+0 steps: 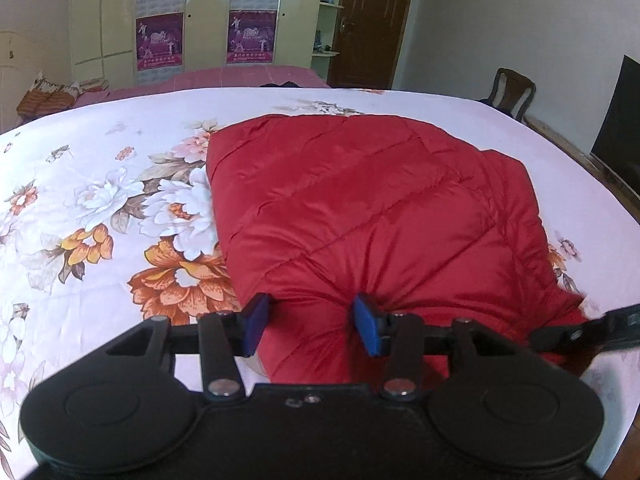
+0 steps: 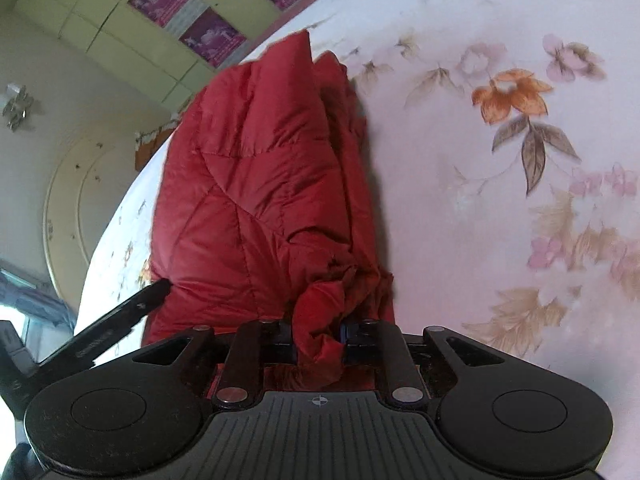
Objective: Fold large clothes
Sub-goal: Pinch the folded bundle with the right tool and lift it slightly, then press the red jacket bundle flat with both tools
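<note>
A red quilted jacket (image 1: 372, 204) lies folded on the floral bedsheet (image 1: 100, 168). My left gripper (image 1: 310, 320) is open, its blue pads (image 1: 366, 324) on either side of the jacket's near edge without pinching it. My right gripper (image 2: 318, 344) is shut on a bunched fold of the red jacket (image 2: 260, 168) at its near corner. The right gripper's finger shows at the right edge of the left wrist view (image 1: 580, 330). The left gripper's finger shows at the left of the right wrist view (image 2: 120, 312).
A yellow wardrobe (image 1: 120, 20) with purple posters stands beyond the bed, beside a brown door (image 1: 372, 20). A wooden chair (image 1: 514, 90) and a dark screen (image 1: 618, 116) are at the right. A folded patterned blanket (image 1: 48, 94) lies at the far left.
</note>
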Available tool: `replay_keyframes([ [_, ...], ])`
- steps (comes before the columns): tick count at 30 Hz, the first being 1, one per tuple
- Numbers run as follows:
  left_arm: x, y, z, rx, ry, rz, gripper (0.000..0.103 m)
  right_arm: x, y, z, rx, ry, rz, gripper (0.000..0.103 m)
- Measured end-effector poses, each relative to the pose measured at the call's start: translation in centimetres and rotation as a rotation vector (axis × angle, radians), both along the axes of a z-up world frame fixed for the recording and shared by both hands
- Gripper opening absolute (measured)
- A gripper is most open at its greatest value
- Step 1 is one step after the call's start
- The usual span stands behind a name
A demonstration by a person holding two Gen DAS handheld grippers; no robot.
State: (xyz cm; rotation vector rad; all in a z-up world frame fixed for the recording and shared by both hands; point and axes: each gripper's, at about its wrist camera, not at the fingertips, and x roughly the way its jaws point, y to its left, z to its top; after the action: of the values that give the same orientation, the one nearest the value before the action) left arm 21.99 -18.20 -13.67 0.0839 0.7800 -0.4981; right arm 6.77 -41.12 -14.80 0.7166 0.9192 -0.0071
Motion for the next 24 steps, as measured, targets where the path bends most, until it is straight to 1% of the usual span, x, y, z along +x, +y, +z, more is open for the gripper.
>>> replay_keyframes([
  [1, 0.0, 0.0, 0.2, 0.000, 0.003, 0.004, 0.046, -0.3, 0.3, 1.6, -0.100, -0.018, 0.015, 0.035],
  [2, -0.1, 0.1, 0.3, 0.000, 0.004, 0.008, 0.046, -0.6, 0.5, 3.0, -0.183, -0.043, 0.020, 0.041],
  [3, -0.2, 0.0, 0.6, 0.000, 0.003, 0.011, 0.046, -0.8, 0.6, 4.2, -0.249, -0.071, 0.024, 0.048],
  [5, -0.5, -0.2, 0.9, 0.004, -0.005, 0.008, 0.044, -0.6, 0.8, 6.5, -0.331, -0.124, 0.046, 0.048],
  [6, -0.6, -0.3, 1.0, 0.011, -0.009, 0.005, 0.044, -0.1, 0.9, 7.2, -0.352, -0.151, 0.052, 0.048],
  [7, -0.6, -0.4, 1.2, 0.015, -0.011, 0.002, 0.044, 0.6, 1.0, 7.9, -0.360, -0.181, 0.057, 0.048],
  [9, -0.5, -0.4, 1.5, 0.014, -0.008, 0.001, 0.044, 2.3, 1.3, 8.0, -0.373, -0.203, 0.065, 0.048],
  [13, 0.3, -0.3, 2.7, -0.002, -0.016, 0.016, 0.044, 6.4, 2.3, 7.3, -0.375, -0.205, 0.086, 0.048],
  [17, 2.1, -0.6, 3.7, -0.020, -0.031, 0.046, 0.044, 10.3, 3.0, 6.9, -0.392, -0.218, 0.117, 0.048],
  [20, 4.3, -0.8, 3.5, -0.017, -0.031, 0.084, 0.044, 13.0, 3.2, 5.8, -0.408, -0.195, 0.128, 0.048],
  [24, 7.2, -1.3, 1.6, 0.005, 0.007, 0.124, 0.044, 15.2, 3.1, 2.6, -0.440, -0.124, 0.138, 0.048],
])
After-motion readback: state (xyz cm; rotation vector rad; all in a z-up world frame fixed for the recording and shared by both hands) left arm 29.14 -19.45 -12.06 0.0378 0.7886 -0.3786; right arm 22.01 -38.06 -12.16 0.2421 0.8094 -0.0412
